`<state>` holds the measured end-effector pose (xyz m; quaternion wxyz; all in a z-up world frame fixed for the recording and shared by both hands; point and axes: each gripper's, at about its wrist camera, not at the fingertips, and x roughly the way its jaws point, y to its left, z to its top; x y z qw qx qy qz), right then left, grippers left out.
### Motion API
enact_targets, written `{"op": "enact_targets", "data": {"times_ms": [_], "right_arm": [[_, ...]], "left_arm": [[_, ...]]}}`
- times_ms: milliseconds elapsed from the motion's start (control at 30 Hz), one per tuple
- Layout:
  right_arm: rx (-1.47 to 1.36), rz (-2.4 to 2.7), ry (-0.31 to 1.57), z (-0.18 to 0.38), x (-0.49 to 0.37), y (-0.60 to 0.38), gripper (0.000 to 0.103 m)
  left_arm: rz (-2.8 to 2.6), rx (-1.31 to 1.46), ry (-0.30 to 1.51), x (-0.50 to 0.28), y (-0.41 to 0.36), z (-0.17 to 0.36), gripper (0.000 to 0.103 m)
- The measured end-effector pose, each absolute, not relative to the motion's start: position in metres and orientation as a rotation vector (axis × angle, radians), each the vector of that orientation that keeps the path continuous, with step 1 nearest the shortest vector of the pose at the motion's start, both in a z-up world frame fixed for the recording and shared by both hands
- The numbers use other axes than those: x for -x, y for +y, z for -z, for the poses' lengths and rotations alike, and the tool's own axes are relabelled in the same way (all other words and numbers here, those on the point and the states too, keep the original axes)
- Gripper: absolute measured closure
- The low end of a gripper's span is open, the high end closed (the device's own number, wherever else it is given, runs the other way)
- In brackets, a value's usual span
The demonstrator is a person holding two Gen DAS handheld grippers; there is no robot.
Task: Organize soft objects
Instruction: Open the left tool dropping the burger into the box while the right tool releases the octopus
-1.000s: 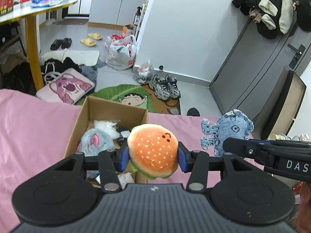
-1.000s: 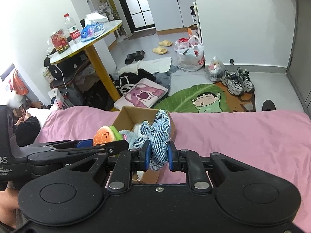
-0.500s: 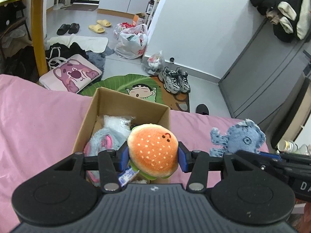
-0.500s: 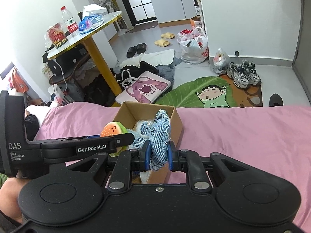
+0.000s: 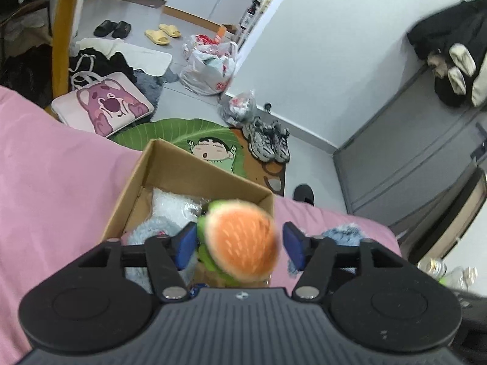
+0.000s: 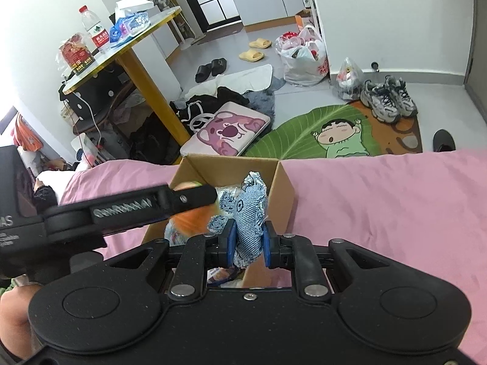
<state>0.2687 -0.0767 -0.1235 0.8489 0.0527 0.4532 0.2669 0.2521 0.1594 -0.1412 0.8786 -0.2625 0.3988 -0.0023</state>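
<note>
Left gripper [image 5: 240,241] apart — soft orange burger plush [image 5: 242,248] drops free; right gripper [image 6: 249,240] clamps light, squashable blue denim toy [image 6: 245,210] mid-body.

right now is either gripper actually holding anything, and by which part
The right gripper is shut on the denim plush, pinched low on its body. The left gripper is open; the blurred burger plush sits loose between its pads, over the cardboard box.

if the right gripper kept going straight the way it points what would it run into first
Probably the open brown cardboard box on the pink bedsheet. The right gripper, shut on the blue denim plush toy, points over its near edge; depth is unclear.
</note>
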Motion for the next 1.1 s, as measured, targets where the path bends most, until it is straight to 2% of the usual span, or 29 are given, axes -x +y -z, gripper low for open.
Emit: {"op": "enact_targets", "data": {"times_ms": [33, 100, 400, 500, 567, 600, 700, 833, 967, 1100], "right_arm": [[-0.112, -0.566, 0.96, 0.126, -0.27, -0.074, 0.085], [-0.108, -0.575, 0.97, 0.129, -0.272, -0.068, 0.085], [-0.089, -0.578, 1.002, 0.145, -0.275, -0.043, 0.083], [-0.082, -0.579, 1.021, 0.147, -0.275, -0.038, 0.079], [-0.078, -0.579, 1.043, 0.147, -0.273, -0.039, 0.064], [-0.08, -0.572, 1.04, 0.145, -0.271, -0.041, 0.06], [-0.092, -0.559, 1.035, 0.14, -0.268, -0.047, 0.06], [-0.103, -0.536, 1.034, 0.132, -0.266, -0.058, 0.057], [-0.099, -0.534, 1.022, 0.125, -0.259, -0.068, 0.051], [-0.089, -0.525, 1.02, 0.118, -0.253, -0.079, 0.049]], "left_arm": [[0.002, 0.556, 0.826, -0.252, 0.162, 0.141, 0.032], [-0.003, 0.568, 0.819, -0.252, 0.167, 0.141, 0.03], [-0.068, 0.594, 0.825, -0.248, 0.186, 0.146, 0.03], [-0.076, 0.59, 0.826, -0.246, 0.188, 0.148, 0.03], [-0.081, 0.591, 0.83, -0.246, 0.19, 0.149, 0.03], [-0.083, 0.59, 0.831, -0.245, 0.19, 0.149, 0.03], [-0.09, 0.573, 0.847, -0.245, 0.189, 0.15, 0.029], [-0.105, 0.554, 0.866, -0.243, 0.185, 0.148, 0.021], [-0.101, 0.523, 0.901, -0.239, 0.175, 0.142, 0.02], [-0.093, 0.488, 0.908, -0.231, 0.164, 0.131, 0.019]]}}
